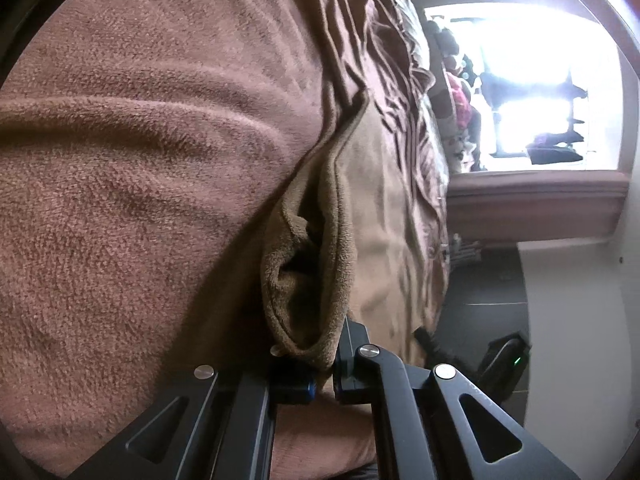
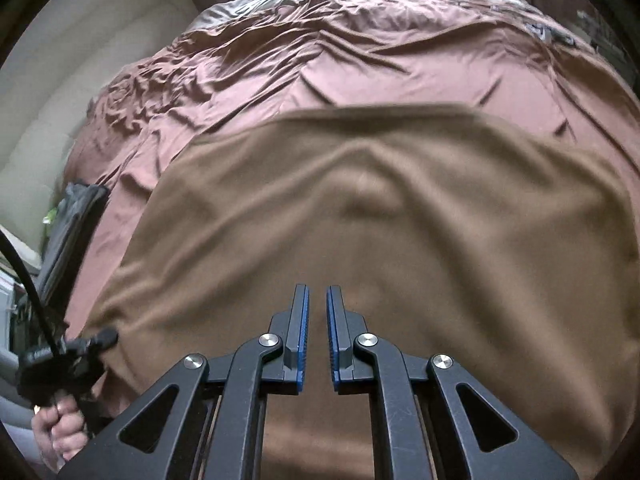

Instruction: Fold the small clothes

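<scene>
1. Left wrist view: beyond the brown towel (image 1: 160, 184) the crumpled pinkish bedsheet (image 1: 360, 32) runs off toward a bright window (image 1: 532, 84), whose glare washes out whatever stands before it; dark floor tiles (image 1: 480, 292) lie past the bed's edge. The towel fills most of the frame and blocks the bed beneath it. The left gripper (image 1: 326, 364) is pressed together on a bunched, hemmed fold of the towel, and the fabric hides its fingertips. The towel's looped pile is plain to see, rucked into soft ridges
2. Right wrist view: the same towel (image 2: 360, 220) lies spread across the near part of the bedsheet (image 2: 320, 64), slightly blurred, with a raised hump near its middle. At the towel's left edge the left gripper (image 2: 108, 336), small and dark, grips that corner; a hand (image 2: 60, 424) below it is cut off by the frame. The right gripper (image 2: 317, 340) hangs over the towel, its blue-padded fingers a narrow gap apart and holding nothing
</scene>
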`<state>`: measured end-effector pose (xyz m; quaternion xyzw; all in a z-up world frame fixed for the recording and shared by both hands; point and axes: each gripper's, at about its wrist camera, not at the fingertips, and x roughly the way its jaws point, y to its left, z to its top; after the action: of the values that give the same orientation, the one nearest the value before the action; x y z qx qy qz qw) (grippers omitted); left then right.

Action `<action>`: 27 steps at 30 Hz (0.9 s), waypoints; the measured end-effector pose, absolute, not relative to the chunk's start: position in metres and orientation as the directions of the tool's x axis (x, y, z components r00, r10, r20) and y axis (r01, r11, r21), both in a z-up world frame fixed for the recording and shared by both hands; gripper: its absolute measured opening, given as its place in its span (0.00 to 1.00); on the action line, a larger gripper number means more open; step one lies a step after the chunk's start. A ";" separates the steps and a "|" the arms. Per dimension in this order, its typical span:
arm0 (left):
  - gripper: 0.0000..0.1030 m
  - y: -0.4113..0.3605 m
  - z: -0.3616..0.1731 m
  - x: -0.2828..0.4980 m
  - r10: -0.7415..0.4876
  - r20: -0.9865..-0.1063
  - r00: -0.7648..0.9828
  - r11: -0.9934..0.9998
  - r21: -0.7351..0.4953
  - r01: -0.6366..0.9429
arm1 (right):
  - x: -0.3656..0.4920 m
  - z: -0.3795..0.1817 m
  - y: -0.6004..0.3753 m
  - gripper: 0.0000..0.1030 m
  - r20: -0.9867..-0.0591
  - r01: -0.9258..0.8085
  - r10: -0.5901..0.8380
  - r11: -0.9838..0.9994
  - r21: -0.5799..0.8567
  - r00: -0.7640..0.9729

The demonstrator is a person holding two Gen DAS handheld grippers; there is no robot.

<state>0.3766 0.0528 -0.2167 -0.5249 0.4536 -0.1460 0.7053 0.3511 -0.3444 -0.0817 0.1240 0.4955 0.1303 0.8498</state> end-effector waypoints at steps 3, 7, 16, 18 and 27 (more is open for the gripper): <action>0.05 0.054 -0.215 0.374 -0.694 -0.467 0.549 0.392 -0.884 -0.256 | 0.327 -0.087 -0.344 0.06 -0.804 -0.096 0.339 0.937 0.336 0.488; 0.04 0.053 -0.206 0.369 -0.707 -0.436 0.557 0.384 -0.898 -0.216 | 0.298 -0.098 -0.338 0.06 -0.804 -0.125 0.349 0.935 0.332 0.481; 0.04 0.031 -0.165 0.379 -0.728 -0.398 0.558 0.398 -0.908 -0.128 | 0.260 -0.110 -0.356 0.06 -0.780 -0.059 0.370 0.916 0.397 0.504; 0.04 0.025 -0.153 0.381 -0.735 -0.390 0.555 0.406 -0.908 -0.101 | 0.253 -0.113 -0.360 0.06 -0.775 -0.051 0.376 0.912 0.408 0.508; 0.04 -0.022 -0.106 0.402 -0.772 -0.384 0.507 0.454 -0.891 0.016 | 0.238 -0.125 -0.368 0.05 -0.743 0.004 0.431 0.864 0.504 0.511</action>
<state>0.4020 -0.0218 -0.1055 -0.4504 0.4196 -0.2651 0.7421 0.2376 -0.3682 -0.1255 0.2277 0.4777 0.1273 0.8389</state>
